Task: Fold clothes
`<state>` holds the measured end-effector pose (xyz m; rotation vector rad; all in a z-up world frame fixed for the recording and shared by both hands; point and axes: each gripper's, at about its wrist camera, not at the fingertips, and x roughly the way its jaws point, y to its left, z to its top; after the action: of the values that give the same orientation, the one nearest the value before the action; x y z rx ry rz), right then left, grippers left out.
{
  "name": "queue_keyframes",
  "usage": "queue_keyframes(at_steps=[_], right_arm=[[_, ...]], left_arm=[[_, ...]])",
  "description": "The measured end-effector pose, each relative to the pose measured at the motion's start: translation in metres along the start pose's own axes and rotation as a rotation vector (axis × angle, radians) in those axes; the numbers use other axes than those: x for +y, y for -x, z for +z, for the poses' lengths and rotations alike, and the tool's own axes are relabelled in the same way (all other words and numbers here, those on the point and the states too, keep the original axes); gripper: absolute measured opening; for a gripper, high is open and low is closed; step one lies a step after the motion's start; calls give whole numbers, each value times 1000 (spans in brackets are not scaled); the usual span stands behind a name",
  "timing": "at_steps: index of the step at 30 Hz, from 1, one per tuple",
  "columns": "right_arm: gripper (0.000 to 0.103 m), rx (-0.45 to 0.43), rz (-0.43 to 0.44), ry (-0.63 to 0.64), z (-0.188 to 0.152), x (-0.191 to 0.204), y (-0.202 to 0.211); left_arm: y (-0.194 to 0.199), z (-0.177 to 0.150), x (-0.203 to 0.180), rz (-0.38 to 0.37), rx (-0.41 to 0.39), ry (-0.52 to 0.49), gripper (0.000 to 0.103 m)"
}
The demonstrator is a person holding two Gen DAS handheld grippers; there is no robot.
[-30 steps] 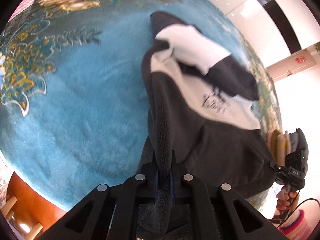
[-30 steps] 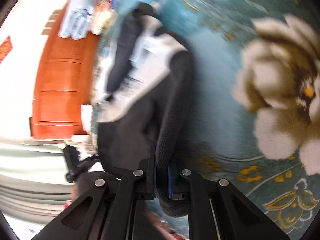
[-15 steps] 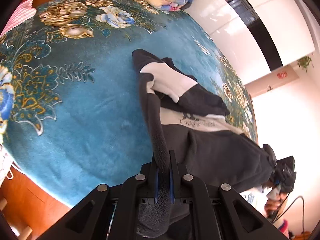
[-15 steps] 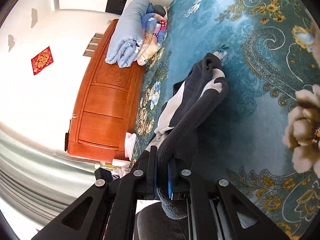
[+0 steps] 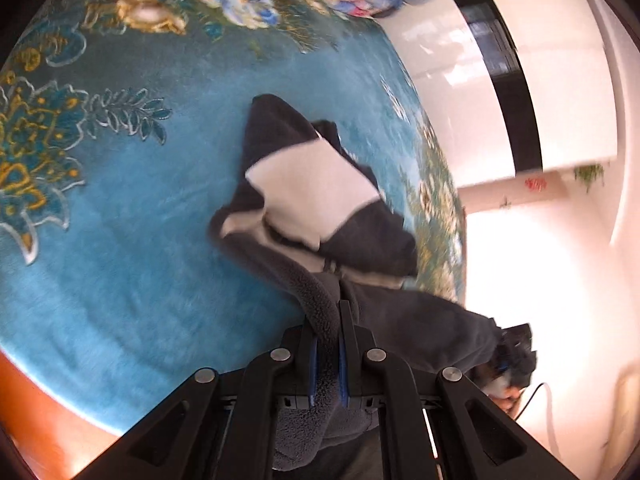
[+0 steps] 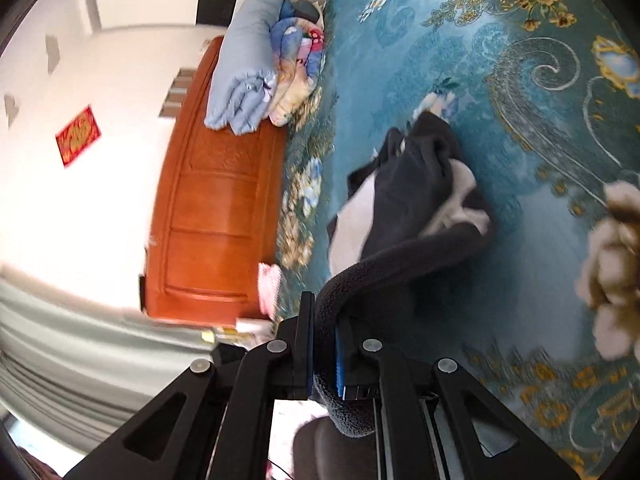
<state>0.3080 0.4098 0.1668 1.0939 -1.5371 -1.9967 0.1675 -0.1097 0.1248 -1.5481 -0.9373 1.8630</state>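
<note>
We grip the fleece sweatshirt (image 5: 316,200) hem in both left tongs (image 5: 328,344) and right tongs (image 6: 326,340), clamped shut; its far end, at twelve o'clock, has bunched closer, starting the fold on the bed (image 5: 132,248).

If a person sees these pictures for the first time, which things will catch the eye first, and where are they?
First comes the dark and white fleece garment, lying crumpled in the middle of the teal floral blanket. Both the left gripper and the right gripper have their jaws shut on its thick dark edge, at the bottom centre of each view. In the right wrist view, the orange wooden headboard stands at the left, with folded quilts piled at its top.
</note>
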Motion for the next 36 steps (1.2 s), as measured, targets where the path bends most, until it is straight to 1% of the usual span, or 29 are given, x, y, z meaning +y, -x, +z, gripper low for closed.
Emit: queue_keyframes(at_steps=[7, 9, 13, 16, 17, 18, 19, 20, 21, 22, 23, 24, 26, 29, 31, 32, 35, 36], right_arm=[[8, -22, -19, -123, 80, -26, -39], [8, -11, -45, -133, 101, -34, -54], [11, 11, -83, -161, 125, -47, -79], [11, 35, -133, -147, 133, -52, -88], [13, 43, -137, -137, 133, -53, -90], [14, 50, -138, -134, 134, -53, -90], [19, 55, -129, -130, 134, -52, -89], [26, 59, -117, -127, 134, -51, -87], [30, 56, -107, -123, 134, -50, -84], [38, 50, -97, -119, 135, -49, -80], [40, 41, -95, -113, 135, -48, -77], [40, 30, -94, -107, 135, -47, -74], [40, 38, -113, -93, 132, -47, -71], [40, 62, -149, -60, 127, -48, -68], [40, 74, -173, -44, 123, -51, -69], [40, 80, -177, -43, 121, -53, -70], [40, 97, -183, -34, 117, -54, -72], [40, 103, -184, -30, 115, -54, -72]], left_arm=[[-39, 58, 33, -79, -51, 227, 8], [-52, 72, 42, -91, -65, 282, 8], [-75, 91, 59, -121, -86, 390, 8], [-87, 95, 67, -164, -80, 464, 11], [-89, 96, 69, -185, -78, 482, 13], [-90, 96, 68, -206, -75, 488, 17], [-89, 95, 66, -215, -69, 484, 21], [-87, 95, 64, -224, -64, 480, 35], [-86, 95, 62, -233, -58, 476, 51], [-84, 94, 60, -238, -51, 469, 56], [-83, 94, 56, -212, -36, 432, 62], [-81, 94, 51, -182, -20, 395, 63], [-82, 88, 41, -75, 15, 306, 63], [-84, 79, 26, -20, 43, 195, 63], [-87, 74, 15, -2, 59, 132, 63], [-90, 72, 8, 24, 74, 99, 63], [-102, 67, -9, 143, 123, -10, 63], [-104, 65, -11, 163, 130, -24, 63]])
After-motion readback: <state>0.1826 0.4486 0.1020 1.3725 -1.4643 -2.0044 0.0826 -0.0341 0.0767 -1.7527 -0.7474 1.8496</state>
